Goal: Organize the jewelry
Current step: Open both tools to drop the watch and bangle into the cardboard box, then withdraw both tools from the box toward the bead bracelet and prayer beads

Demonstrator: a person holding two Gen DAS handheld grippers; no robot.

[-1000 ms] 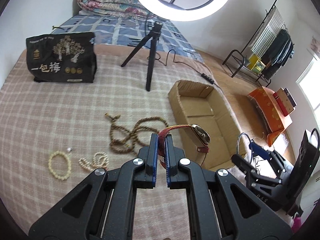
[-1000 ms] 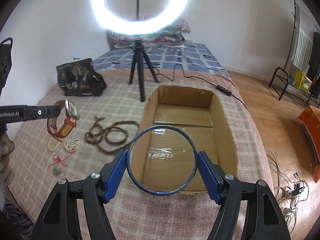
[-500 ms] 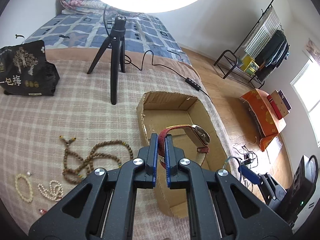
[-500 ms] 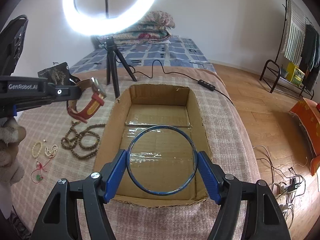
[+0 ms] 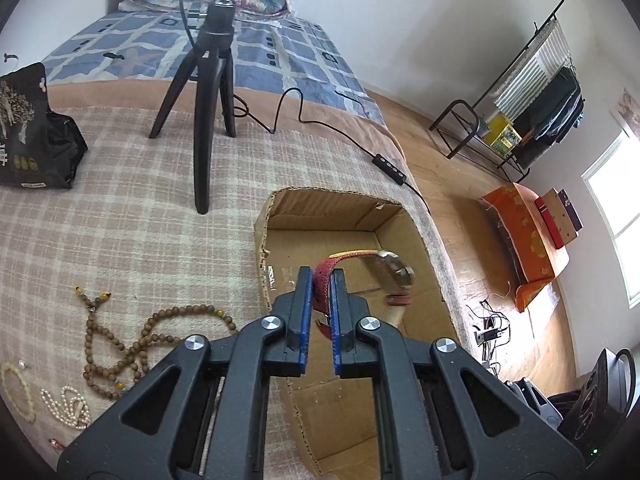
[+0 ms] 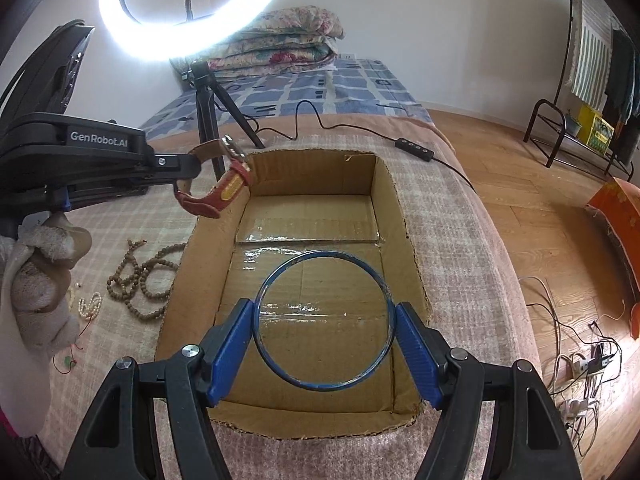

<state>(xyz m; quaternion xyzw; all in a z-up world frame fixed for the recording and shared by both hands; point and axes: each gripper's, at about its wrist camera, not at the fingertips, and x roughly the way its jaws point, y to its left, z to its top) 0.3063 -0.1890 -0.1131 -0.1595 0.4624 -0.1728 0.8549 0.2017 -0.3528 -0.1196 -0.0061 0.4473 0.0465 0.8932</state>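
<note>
My left gripper (image 5: pixel 321 280) is shut on the red strap of a wristwatch (image 5: pixel 390 270) and holds it above the open cardboard box (image 5: pixel 262 248). In the right wrist view the watch (image 6: pixel 218 190) hangs over the box's left wall (image 6: pixel 208 232). My right gripper (image 6: pixel 324 320) is shut on a thin blue bangle (image 6: pixel 288 374), held flat above the near half of the box. A brown bead necklace (image 5: pixel 120 340), a cream bead bracelet (image 5: pixel 16 390) and a pearl strand (image 5: pixel 70 404) lie on the checked blanket left of the box.
A black tripod (image 5: pixel 208 92) carrying a ring light (image 6: pixel 192 12) stands behind the box, its cable (image 5: pixel 348 136) running off the bed's right edge. A black bag (image 5: pixel 28 128) sits at the far left. A small red-corded charm (image 6: pixel 66 358) lies near the bed's front.
My left gripper has carried the watch rightward from above the beads to over the box. My right gripper has moved forward with the bangle, further over the box.
</note>
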